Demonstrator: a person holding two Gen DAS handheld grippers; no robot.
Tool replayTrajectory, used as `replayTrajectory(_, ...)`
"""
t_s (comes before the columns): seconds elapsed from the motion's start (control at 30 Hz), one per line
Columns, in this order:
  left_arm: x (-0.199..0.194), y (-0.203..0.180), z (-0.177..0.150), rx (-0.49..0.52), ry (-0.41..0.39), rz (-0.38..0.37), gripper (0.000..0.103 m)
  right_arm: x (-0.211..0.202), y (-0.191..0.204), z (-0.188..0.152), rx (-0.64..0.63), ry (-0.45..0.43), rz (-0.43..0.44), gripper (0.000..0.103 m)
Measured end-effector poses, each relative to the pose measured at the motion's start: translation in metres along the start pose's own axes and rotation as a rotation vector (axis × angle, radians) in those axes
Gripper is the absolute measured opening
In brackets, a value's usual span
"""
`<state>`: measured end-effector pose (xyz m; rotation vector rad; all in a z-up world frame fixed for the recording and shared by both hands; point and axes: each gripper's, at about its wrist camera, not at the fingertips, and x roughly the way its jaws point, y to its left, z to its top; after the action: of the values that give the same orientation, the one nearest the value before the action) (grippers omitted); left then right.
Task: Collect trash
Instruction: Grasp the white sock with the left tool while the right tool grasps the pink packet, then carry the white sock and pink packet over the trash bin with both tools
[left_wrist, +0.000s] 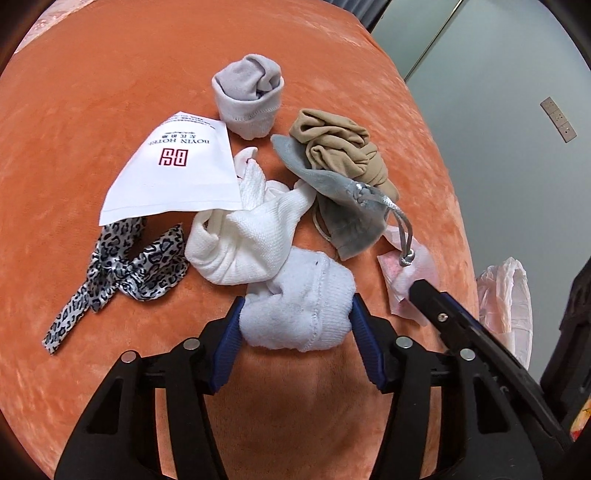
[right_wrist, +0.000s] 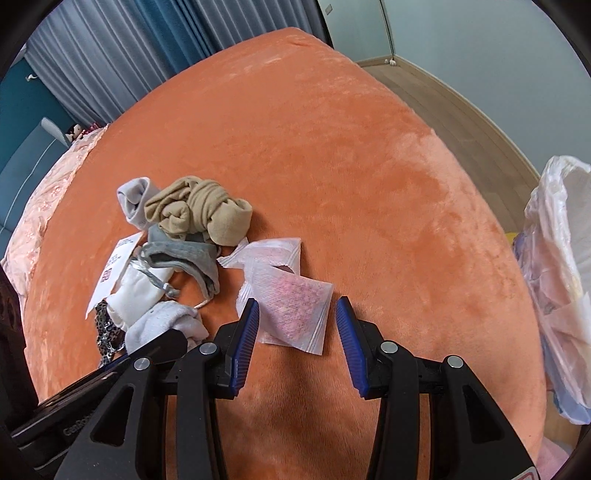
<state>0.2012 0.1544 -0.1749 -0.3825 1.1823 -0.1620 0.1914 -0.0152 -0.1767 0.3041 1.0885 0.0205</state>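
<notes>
- Left gripper (left_wrist: 297, 319): pads pressed on both sides of a white fluffy sock (left_wrist: 299, 302) on the orange blanket (left_wrist: 110, 92).
- Right gripper (right_wrist: 297, 314): jaws apart, straddling a pink sachet (right_wrist: 295, 310) lying flat.
- White-lined bin (right_wrist: 557, 266) beside the bed, right.

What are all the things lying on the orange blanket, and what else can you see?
blanket: one, orange, under everything
rolled socks: one grey, one tan, at the far side of the pile
white socks: one ribbed mid-pile, one fluffy between the left pads
paper bag: one, white with red logo, on the left
ribbon: one, leopard print, under the paper bag's edge
pouch: one, grey with silver cord, beside the tan sock
packets: two, white with pink filling, between the right fingers
plastic bag: one, pale, off the bed's right side
left tool: pads on the fluffy sock
right tool: open around a packet
</notes>
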Motion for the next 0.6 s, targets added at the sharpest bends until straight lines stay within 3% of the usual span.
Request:
replayTrajectory(0.2,0.002,-0.002,-0.001,0.004,-0.002,-0.010,0.045,0.007,-0.006,-0.006,0.016,0.022,0.034,0.018)
replayTrajectory(0.3,-0.001,-0.005,-0.002,0.010,-0.008,-0.008,0.041,0.001,-0.006,-0.008,0.008,0.022,0.048,0.013)
replayTrajectory(0.6,-0.020,-0.019,-0.007,0.024,-0.033,-0.009,0.034,-0.050,-0.007,-0.009,0.009,-0.050,0.079,0.009)
